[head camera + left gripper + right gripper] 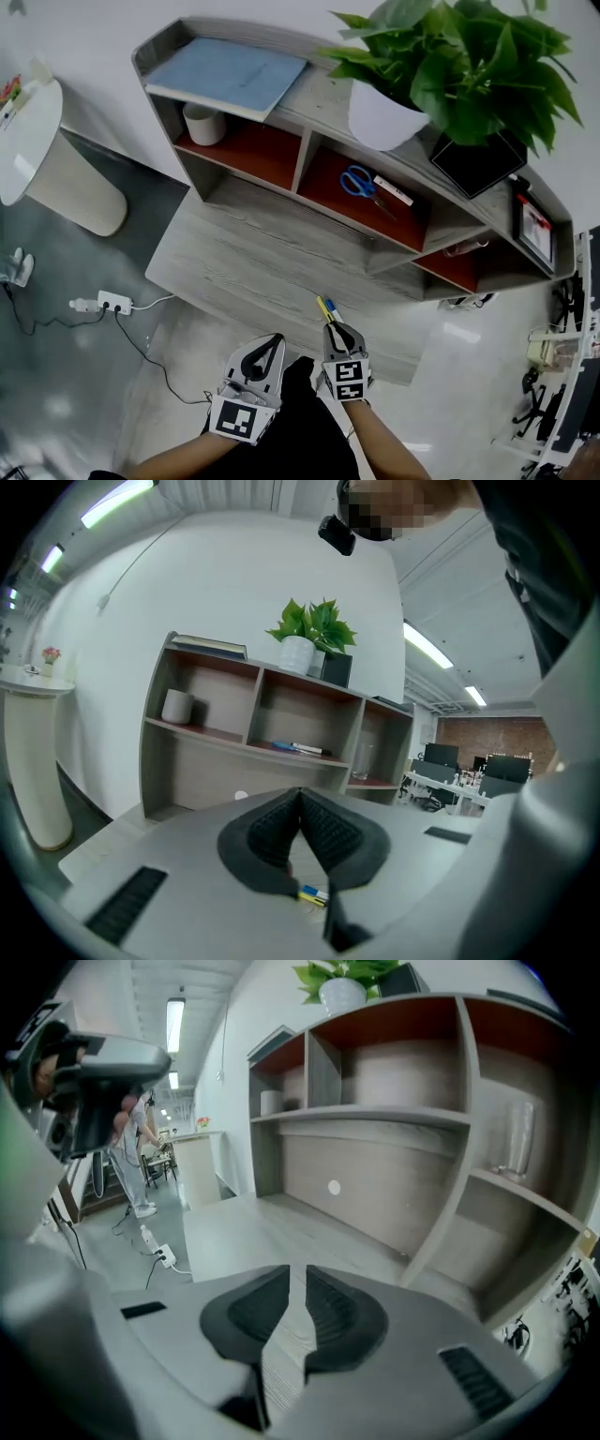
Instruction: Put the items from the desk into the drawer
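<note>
A yellow pen and a blue pen (325, 308) lie together on the grey wooden desk (246, 267) near its front edge. My right gripper (341, 328) hovers just behind them, its jaws parted by a narrow slit with only desk showing between them (296, 1271). My left gripper (277, 338) is beside it to the left, shut and empty, tips touching (300, 794). In the left gripper view the pens (314, 893) peek out below its jaws. Blue scissors (357, 181) and a white marker (393, 190) lie in the middle shelf compartment. No drawer shows in any view.
The shelf unit holds a white cup (203, 124) on the left and a glass (518, 1138) on the right. On top are a blue book (227, 75) and a potted plant (450, 66). A power strip (114, 302) lies on the floor, left.
</note>
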